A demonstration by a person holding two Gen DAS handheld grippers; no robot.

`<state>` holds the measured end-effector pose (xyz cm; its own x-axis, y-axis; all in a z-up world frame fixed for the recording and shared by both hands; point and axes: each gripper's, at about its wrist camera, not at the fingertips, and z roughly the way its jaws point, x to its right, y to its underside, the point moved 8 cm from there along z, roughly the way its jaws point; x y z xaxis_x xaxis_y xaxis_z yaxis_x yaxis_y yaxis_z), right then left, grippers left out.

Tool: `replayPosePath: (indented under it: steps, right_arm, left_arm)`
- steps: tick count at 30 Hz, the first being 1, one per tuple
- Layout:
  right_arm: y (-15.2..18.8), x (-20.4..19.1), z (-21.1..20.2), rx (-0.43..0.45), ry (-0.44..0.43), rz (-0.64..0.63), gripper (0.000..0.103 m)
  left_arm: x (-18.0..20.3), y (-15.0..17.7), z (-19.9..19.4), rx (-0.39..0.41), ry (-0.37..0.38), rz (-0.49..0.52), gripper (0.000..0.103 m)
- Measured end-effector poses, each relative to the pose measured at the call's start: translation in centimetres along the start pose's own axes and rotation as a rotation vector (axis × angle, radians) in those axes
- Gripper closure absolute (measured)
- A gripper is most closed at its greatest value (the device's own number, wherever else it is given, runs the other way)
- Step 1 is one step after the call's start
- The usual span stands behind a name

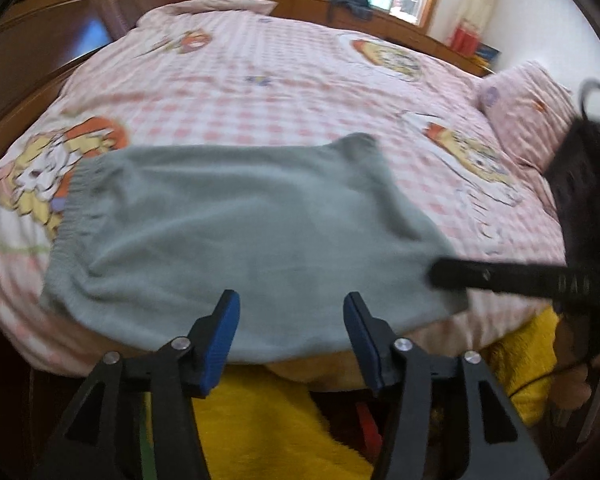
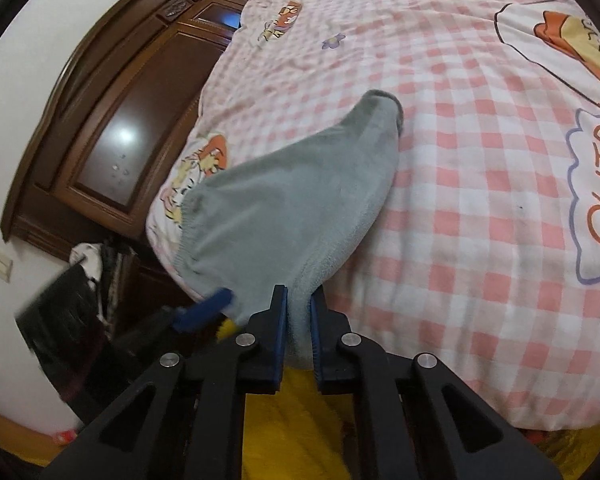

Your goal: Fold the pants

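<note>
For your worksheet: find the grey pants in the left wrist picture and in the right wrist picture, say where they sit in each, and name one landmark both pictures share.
Left wrist view: the grey pants lie across the centre on the bed's near edge, beyond the open left gripper.
Right wrist view: the grey pants run from centre down to the right gripper, shut on their corner.
Shared landmark: the pink checked bedcover.

Open quilt (image 1: 300, 92) beyond pants (image 1: 236, 232)
</note>
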<state>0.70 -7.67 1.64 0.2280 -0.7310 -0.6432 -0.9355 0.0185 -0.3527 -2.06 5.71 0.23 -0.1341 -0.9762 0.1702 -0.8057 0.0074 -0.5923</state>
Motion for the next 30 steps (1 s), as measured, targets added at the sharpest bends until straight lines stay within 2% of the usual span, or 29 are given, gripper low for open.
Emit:
replayPosePath:
  steps: [4,11,18,22,25,26,27,28,29,30]
  right_arm:
    - [0.0,0.3,0.1,-0.014,0.003,0.029,0.092]
    - [0.1,1.9,-0.1,-0.031,-0.011,0.116,0.092]
    - [0.0,1.2,-0.3,-0.039,-0.056,0.151,0.092]
    - [-0.1,0.9,-0.6,-0.041,-0.063,0.15,0.092]
    - [-0.3,1.1,-1.2,-0.045,-0.064,0.147,0.089]
    - [-0.5,1.3,-1.6,-0.034,-0.052,0.147,0.088]
    - [-0.7,1.5,-2.0,-0.023,-0.041,0.146,0.082]
    - [-1.0,1.9,-2.4,-0.007,-0.014,0.147,0.077]
    - [-1.5,2.4,-2.8,0.017,0.018,0.153,0.066]
    - [-1.9,2.8,-3.0,0.035,0.035,0.158,0.059]
  left_arm:
    - [2.4,0.3,0.7,-0.014,0.061,0.041,0.045]
    - [4.2,0.3,1.4,-0.007,0.08,0.089,0.045]
    - [6.1,0.8,1.1,-0.017,0.139,0.145,0.044]
    - [7.5,0.7,2.3,-0.018,0.107,0.202,0.044]
    - [7.6,-0.1,3.2,0.012,0.059,0.195,0.044]
    - [7.5,-0.3,3.4,0.017,0.055,0.185,0.05]
    - [7.4,-0.5,3.4,0.026,0.047,0.175,0.067]
    - [7.2,-0.6,3.4,0.03,0.041,0.169,0.076]
    - [6.9,-0.6,3.4,0.028,0.05,0.153,0.084]
    - [6.6,-0.7,3.4,0.026,0.06,0.137,0.087]
